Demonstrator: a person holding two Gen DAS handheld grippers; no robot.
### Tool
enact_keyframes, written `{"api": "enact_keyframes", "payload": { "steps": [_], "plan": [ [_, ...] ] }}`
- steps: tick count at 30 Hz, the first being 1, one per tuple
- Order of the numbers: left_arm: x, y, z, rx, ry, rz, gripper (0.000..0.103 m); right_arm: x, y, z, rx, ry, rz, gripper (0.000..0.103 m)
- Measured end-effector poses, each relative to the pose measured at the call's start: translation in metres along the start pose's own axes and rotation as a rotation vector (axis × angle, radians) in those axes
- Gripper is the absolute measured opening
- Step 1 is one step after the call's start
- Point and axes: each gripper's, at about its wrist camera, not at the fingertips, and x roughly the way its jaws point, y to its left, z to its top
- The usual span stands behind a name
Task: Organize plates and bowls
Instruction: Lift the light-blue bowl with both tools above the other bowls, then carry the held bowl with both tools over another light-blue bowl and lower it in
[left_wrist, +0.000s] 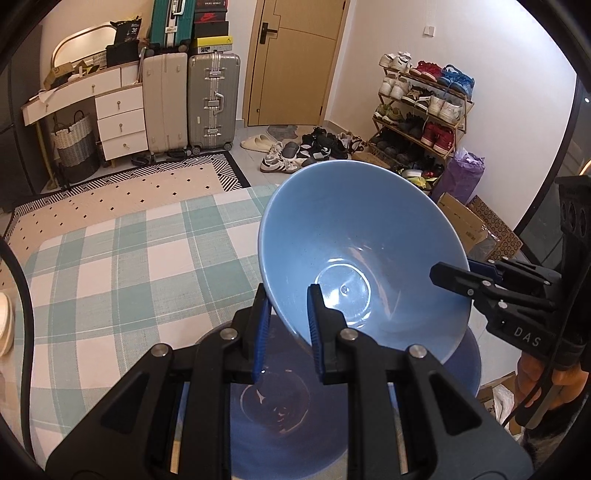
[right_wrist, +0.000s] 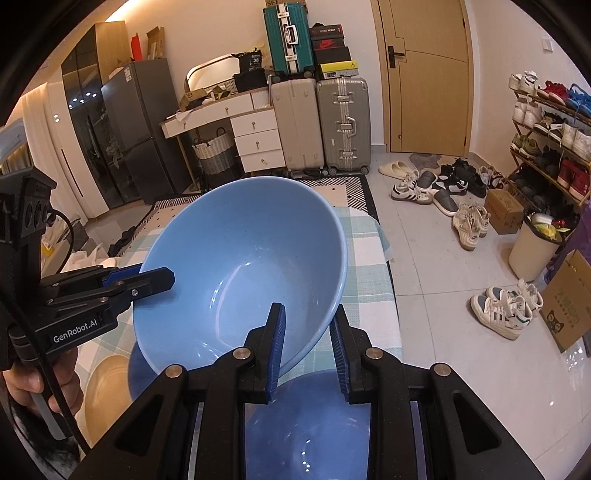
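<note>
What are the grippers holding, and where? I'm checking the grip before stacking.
Both hold the light blue bowl by opposite rim edges: left gripper and right gripper.

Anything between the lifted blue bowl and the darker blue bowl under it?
Nothing visible. The light blue bowl, clamped at opposite rims by the left claw and right claw, hangs tilted directly above the darker blue bowl.
</note>
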Motion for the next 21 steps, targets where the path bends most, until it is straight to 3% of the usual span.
{"api": "enact_keyframes", "payload": {
  "steps": [14,21],
  "plan": [
    [-0.073,0.022,-0.050,-0.044,-0.030,0.045,0.017,-0.015,0.059,-0.024,-0.051,-0.004,0.045,0.025],
    [-0.090,0.035,-0.072,-0.063,-0.039,0.064,0.017,-0.016,0.083,-0.035,-0.077,0.002,0.060,0.025]
  ]
}}
